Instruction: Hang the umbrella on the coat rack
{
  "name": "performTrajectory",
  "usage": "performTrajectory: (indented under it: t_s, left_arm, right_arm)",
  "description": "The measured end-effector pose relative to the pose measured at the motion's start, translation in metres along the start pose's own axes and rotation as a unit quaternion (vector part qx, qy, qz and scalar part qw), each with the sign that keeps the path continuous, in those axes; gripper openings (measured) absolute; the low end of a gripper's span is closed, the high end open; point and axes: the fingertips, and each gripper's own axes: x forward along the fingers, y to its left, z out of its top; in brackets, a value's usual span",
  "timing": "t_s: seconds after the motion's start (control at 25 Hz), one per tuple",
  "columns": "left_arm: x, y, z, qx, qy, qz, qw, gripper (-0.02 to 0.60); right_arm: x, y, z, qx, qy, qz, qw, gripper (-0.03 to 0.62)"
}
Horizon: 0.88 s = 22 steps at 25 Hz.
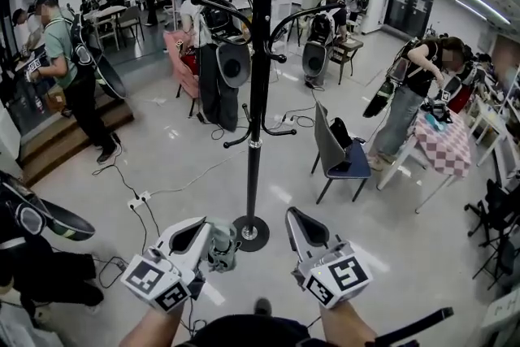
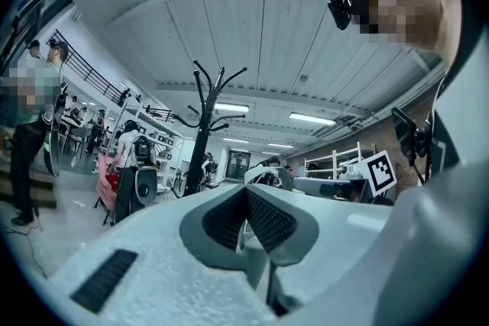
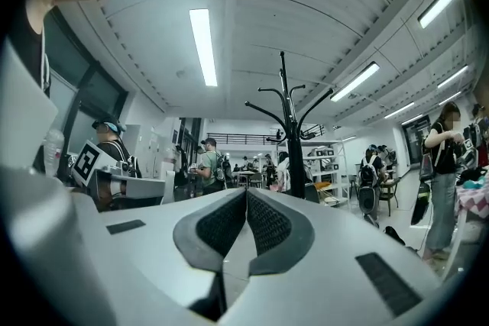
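A person faces a black coat rack [image 1: 258,93] in a busy workshop hall, a handheld gripper in each hand, both held low and aimed at the stand. The left gripper [image 1: 205,238] has its pads clamped on a pale grey-green folded umbrella [image 1: 222,246]. The umbrella juts from the jaw tips toward the right, near the rack's round base [image 1: 250,232]. What looks like its looped handle [image 2: 267,173] shows just past the pads in the left gripper view. The right gripper [image 1: 296,222] is empty, its pads pressed together, apparently free to steady or guide. The curved hooks [image 1: 302,10] stand well above the umbrella, so the hanging seems not yet begun and a lift is likely needed.
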Motion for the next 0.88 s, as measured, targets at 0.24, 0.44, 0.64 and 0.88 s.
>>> performTrajectory:
  t_s: [0.24, 0.44, 0.64, 0.88]
  left_arm:
    - [0.029, 0.012, -0.008, -0.006, 0.001, 0.019, 0.9998, 0.009]
    - [0.052, 0.020, -0.011, -0.004, 0.003, 0.033, 0.9994, 0.009]
    - [0.073, 0.033, -0.011, -0.005, -0.001, 0.052, 0.9986, 0.009]
    - [0.092, 0.049, -0.017, -0.006, 0.001, 0.072, 0.9974, 0.009]
  right_arm:
    - [0.012, -0.031, -0.004, 0.005, 0.001, 0.015, 1.000, 0.009]
    - [0.021, -0.051, -0.007, 0.003, -0.001, 0.030, 1.000, 0.009]
    - [0.029, -0.069, -0.010, 0.007, -0.007, 0.049, 0.999, 0.010]
    - [0.035, -0.083, -0.014, 0.008, -0.007, 0.063, 0.998, 0.009]
